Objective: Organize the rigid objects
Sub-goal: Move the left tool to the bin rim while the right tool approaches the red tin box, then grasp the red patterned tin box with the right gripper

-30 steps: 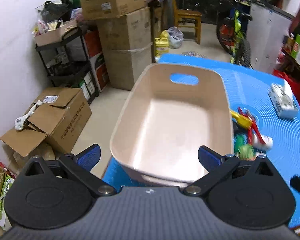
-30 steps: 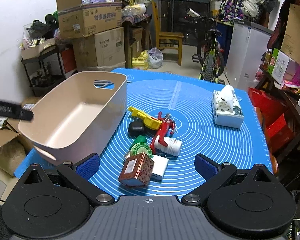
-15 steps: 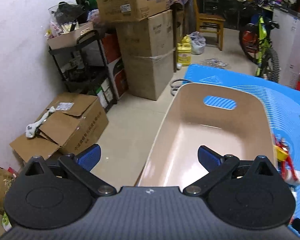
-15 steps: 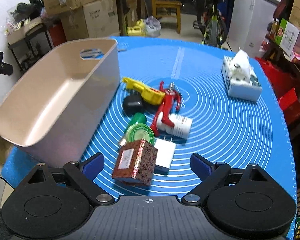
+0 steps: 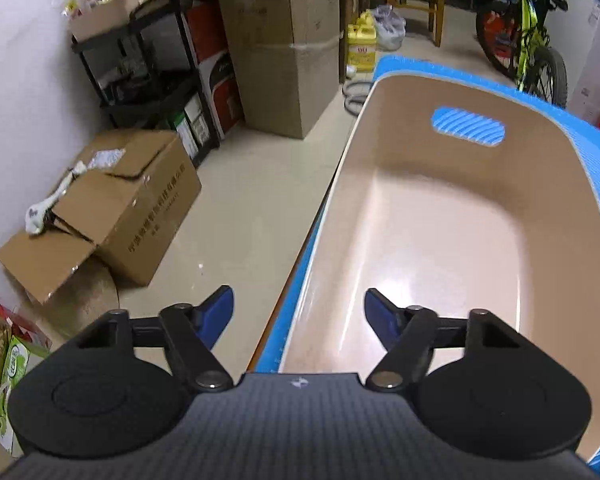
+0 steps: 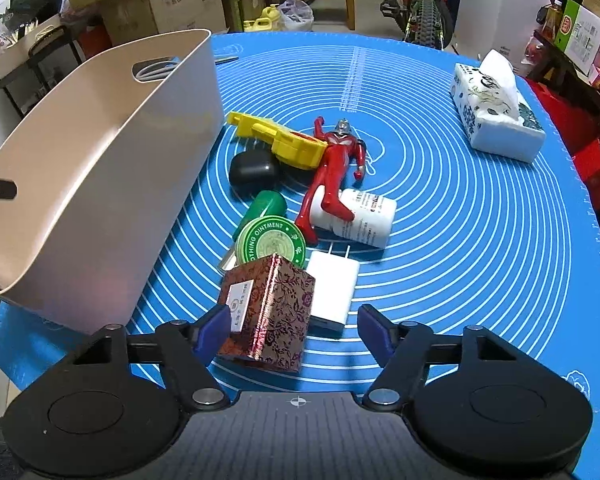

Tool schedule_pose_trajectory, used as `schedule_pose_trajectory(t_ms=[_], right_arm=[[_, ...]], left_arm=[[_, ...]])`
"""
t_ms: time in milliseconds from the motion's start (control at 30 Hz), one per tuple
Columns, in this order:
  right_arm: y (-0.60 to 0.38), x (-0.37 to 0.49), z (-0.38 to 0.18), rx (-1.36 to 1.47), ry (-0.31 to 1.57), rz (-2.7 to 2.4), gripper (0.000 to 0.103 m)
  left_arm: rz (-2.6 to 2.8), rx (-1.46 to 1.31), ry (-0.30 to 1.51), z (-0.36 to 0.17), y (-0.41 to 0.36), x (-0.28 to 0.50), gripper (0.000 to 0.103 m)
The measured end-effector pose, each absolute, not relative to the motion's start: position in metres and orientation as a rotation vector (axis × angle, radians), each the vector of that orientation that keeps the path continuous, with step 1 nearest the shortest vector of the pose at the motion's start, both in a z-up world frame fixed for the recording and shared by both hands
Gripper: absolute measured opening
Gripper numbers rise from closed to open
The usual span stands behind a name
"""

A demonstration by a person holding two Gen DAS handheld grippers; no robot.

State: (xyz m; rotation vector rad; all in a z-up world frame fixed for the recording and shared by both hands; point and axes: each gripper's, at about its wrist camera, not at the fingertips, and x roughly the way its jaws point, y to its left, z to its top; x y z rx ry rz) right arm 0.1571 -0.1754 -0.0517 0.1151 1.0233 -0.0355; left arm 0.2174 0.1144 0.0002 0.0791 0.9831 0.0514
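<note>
Both jaws closing, the right gripper (image 6: 292,328) is bracketing the brocade box (image 6: 266,314) ungripped while the left gripper (image 5: 298,310), unclenched, is straddling the beige bin's (image 5: 560,184) rim.

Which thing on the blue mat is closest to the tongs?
The dark red flowery box. It sits right between the right tongs, while the white charger, green tin and red toy figure lie farther off.
</note>
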Motion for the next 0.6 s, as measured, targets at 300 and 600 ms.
schedule_pose_trajectory(t_ms=[300, 600], right_arm=[[-0.165, 0.17, -0.056, 0.096, 1.023, -0.014, 0.067], [-0.158, 0.178, -0.06, 0.09, 1.02, 0.001, 0.058]], left_arm=[[0.012, 0.095, 1.019, -0.008, 0.119, 0.217, 0.047], [-0.018, 0.034, 1.043, -0.008, 0.126, 0.22, 0.023]])
